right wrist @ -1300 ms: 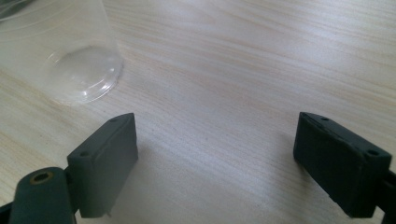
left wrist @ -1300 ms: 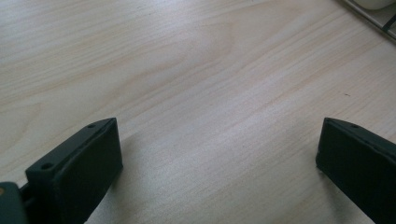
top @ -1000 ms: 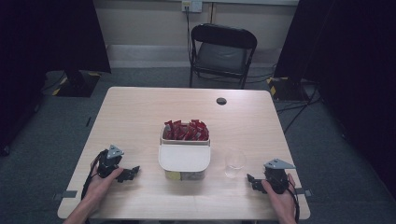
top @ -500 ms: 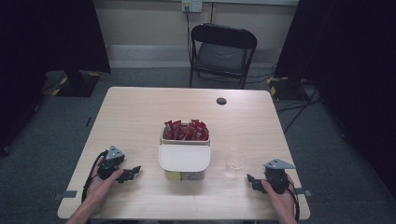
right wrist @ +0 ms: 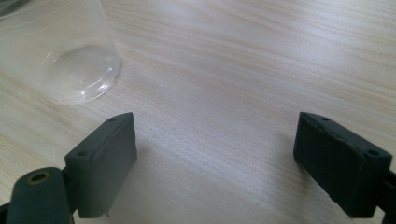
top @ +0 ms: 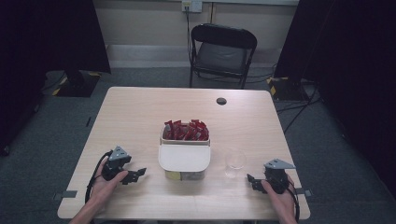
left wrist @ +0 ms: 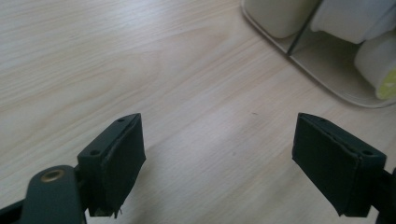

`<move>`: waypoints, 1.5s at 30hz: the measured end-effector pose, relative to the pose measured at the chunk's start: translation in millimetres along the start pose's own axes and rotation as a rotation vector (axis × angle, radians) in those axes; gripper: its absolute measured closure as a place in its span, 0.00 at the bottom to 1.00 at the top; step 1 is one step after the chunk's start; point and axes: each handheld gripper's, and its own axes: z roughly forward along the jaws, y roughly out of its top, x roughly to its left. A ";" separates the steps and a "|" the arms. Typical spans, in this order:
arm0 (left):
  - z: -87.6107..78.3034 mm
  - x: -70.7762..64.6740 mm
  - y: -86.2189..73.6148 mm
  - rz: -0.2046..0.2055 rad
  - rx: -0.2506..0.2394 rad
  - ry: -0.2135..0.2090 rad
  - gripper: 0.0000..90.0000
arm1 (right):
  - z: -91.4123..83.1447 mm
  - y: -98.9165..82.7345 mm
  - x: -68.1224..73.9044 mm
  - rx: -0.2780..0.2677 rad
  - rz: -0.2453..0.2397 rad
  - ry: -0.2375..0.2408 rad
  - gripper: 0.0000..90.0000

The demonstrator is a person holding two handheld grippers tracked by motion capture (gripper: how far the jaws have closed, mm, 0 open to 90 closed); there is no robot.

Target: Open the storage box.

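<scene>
Lab/studio: black curtains (top: 51,37), lone table (top: 140,112), folding chair (top: 223,53).

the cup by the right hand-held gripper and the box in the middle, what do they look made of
The cup looks like thin clear plastic: the table's grain shows through its wall and base, with a soft glossy sheen. The box seems to be opaque cream plastic, smooth and matte, with rounded corners; it could be coated otherwise. The table looks like light wood-grain laminate.

Red packets (top: 185,131) are held in a cream box (top: 183,161); a clear cup (top: 234,160) is set on the light wood-grain counter (top: 140,116).
</scene>
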 end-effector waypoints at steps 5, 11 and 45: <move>-2.1 -8.1 2.3 0.004 -0.026 -0.033 0.19 | 0.0 0.0 -0.1 -0.001 -0.001 0.000 0.14; -3.8 -12.9 5.3 -0.003 -0.057 -0.072 0.19 | 0.0 0.0 -0.1 -0.001 -0.001 0.000 0.14; -4.6 -47.8 34.8 0.041 -0.102 -0.215 0.21 | 0.1 -0.1 0.1 -0.002 -0.001 -0.002 0.14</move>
